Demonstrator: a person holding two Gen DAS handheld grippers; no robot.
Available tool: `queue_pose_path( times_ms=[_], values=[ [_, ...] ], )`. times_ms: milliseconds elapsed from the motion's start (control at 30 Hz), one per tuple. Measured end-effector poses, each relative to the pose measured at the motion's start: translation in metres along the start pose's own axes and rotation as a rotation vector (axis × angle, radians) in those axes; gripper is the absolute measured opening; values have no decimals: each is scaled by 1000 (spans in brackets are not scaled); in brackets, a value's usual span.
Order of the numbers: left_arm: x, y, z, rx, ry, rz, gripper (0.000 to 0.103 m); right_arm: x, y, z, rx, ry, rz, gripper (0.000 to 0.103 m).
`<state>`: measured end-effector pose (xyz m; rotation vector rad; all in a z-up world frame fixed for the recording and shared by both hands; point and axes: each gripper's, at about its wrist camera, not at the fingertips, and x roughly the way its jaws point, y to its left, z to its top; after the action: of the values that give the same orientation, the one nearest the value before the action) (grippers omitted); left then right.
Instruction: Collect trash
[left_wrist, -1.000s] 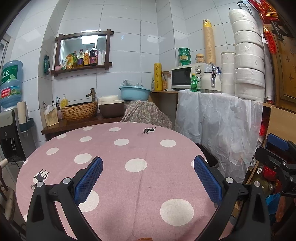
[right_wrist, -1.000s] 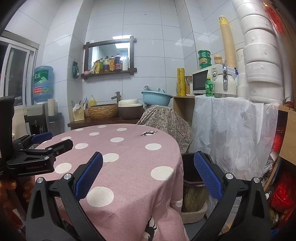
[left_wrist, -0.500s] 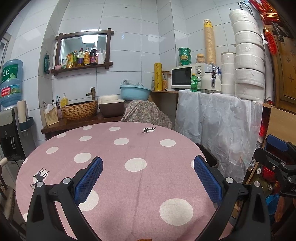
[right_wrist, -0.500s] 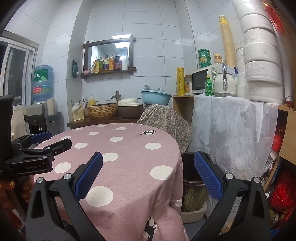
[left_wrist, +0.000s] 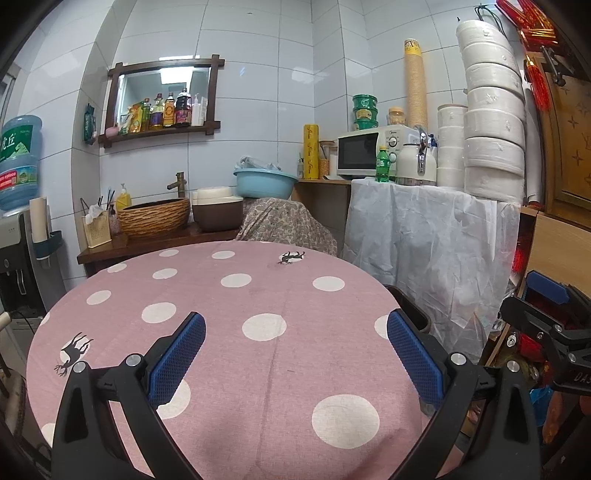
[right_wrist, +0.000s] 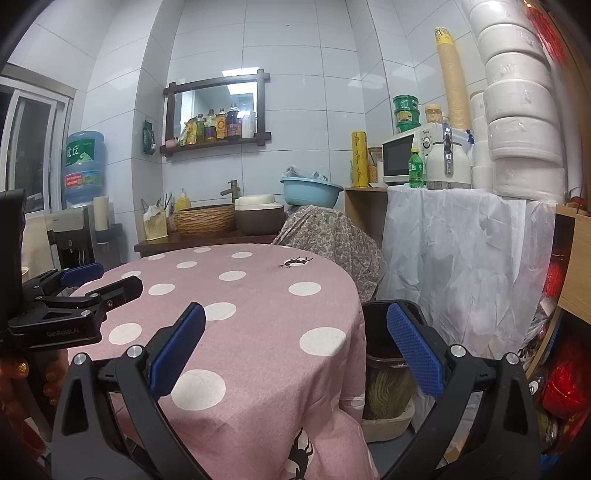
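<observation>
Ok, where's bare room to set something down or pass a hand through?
The pink polka-dot tablecloth lies bare from the near edge to the far deer print. The gap beside the dark bin and white drape is tight. The sink counter and microwave shelf are crowded.

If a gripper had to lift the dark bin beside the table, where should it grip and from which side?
Grip the bin by its upper rim, coming down from above on the side away from the table. Its mouth faces up and is open, so one finger could go inside the wall. The pink cloth hangs against its table side, and its lower body is partly hidden. Both grippers are open and empty.
</observation>
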<state>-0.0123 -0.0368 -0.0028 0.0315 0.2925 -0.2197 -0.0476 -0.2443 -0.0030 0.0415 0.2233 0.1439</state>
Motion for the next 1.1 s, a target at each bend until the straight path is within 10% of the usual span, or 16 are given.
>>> queue_pose_path(
  times_ms=[1100],
  values=[
    [4,-5,-1,3,24,7,98,1,4,-3,16,11,4,97]
  ],
)
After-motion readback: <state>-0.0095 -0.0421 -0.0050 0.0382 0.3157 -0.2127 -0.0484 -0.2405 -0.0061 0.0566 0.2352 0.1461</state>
